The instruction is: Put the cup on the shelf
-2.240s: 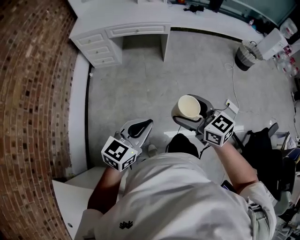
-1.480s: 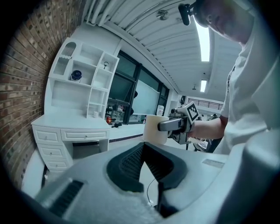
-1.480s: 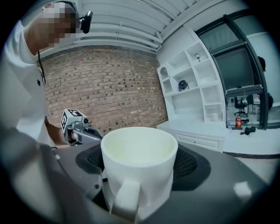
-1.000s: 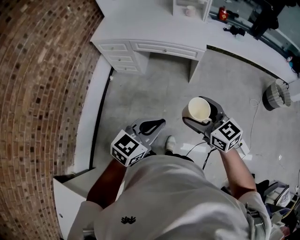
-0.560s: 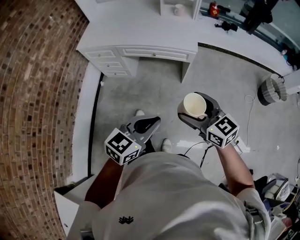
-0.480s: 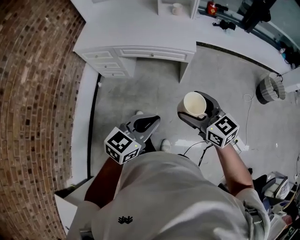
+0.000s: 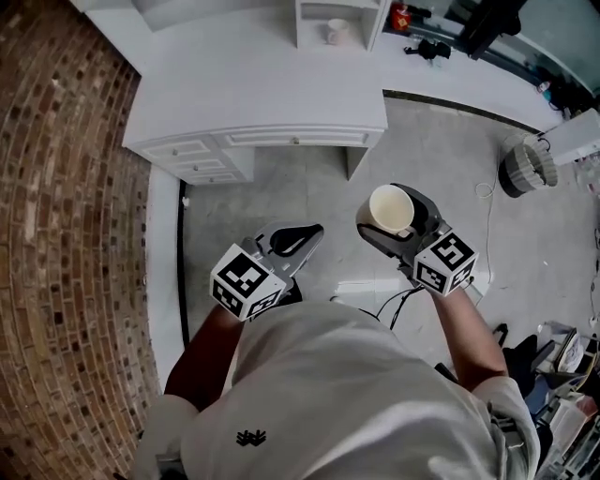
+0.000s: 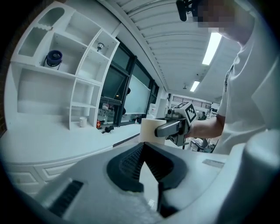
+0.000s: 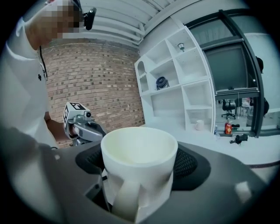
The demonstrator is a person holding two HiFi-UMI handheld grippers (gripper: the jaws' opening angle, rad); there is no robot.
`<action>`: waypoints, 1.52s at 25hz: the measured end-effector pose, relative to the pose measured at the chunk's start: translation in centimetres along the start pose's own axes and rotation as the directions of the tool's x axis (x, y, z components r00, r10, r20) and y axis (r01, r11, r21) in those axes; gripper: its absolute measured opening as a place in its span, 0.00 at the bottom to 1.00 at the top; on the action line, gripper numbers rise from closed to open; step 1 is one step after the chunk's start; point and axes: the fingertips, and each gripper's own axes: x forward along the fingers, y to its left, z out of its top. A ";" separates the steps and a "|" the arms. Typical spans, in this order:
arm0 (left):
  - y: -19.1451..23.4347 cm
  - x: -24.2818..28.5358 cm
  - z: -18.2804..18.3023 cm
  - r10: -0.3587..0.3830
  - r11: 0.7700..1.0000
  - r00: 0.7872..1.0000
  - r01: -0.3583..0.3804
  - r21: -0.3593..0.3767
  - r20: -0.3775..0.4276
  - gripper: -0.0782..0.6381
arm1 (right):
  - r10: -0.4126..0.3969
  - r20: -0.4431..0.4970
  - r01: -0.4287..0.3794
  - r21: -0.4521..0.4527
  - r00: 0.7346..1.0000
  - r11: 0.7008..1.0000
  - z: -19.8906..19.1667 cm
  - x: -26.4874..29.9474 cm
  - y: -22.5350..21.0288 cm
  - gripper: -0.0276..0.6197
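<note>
A person stands on the grey floor (image 7: 281, 192), a gripper in each hand. The left gripper (image 7: 307, 232) is held low with its jaws together on nothing. The right gripper (image 7: 398, 221) is clamped on the sides of a cream cup (image 7: 387, 208), which is upright, mouth up and empty, with its handle turned back toward the holder. Beyond them is a white desk (image 7: 253, 94) with a brick wall (image 7: 66, 187) to the left. At the desk's far edge stands the shelf (image 7: 372, 21), well apart from the cup, with a small mug (image 7: 336, 33) already in one low bay. The long reach over the desk looks risky: a tilt could let the smooth cup slip, or it could clip a divider or the mug.
</note>
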 end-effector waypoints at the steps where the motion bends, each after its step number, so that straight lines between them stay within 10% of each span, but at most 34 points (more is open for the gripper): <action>1: 1.0 -0.2 0.4 -0.008 1.000 1.000 0.008 0.005 0.000 0.12 | -0.009 0.001 0.009 0.005 1.000 1.000 0.6 0.9 -0.3 0.72; 22: 15.8 -2.5 4.4 -0.115 0.993 0.993 0.115 0.040 0.001 0.12 | -0.116 0.039 0.117 -0.042 0.993 0.992 11.8 15.4 -10.0 0.72; 38: 23.7 3.9 10.8 -0.045 0.998 0.999 0.045 0.034 0.020 0.12 | -0.073 0.078 0.083 -0.134 0.994 0.987 20.1 21.7 -24.9 0.72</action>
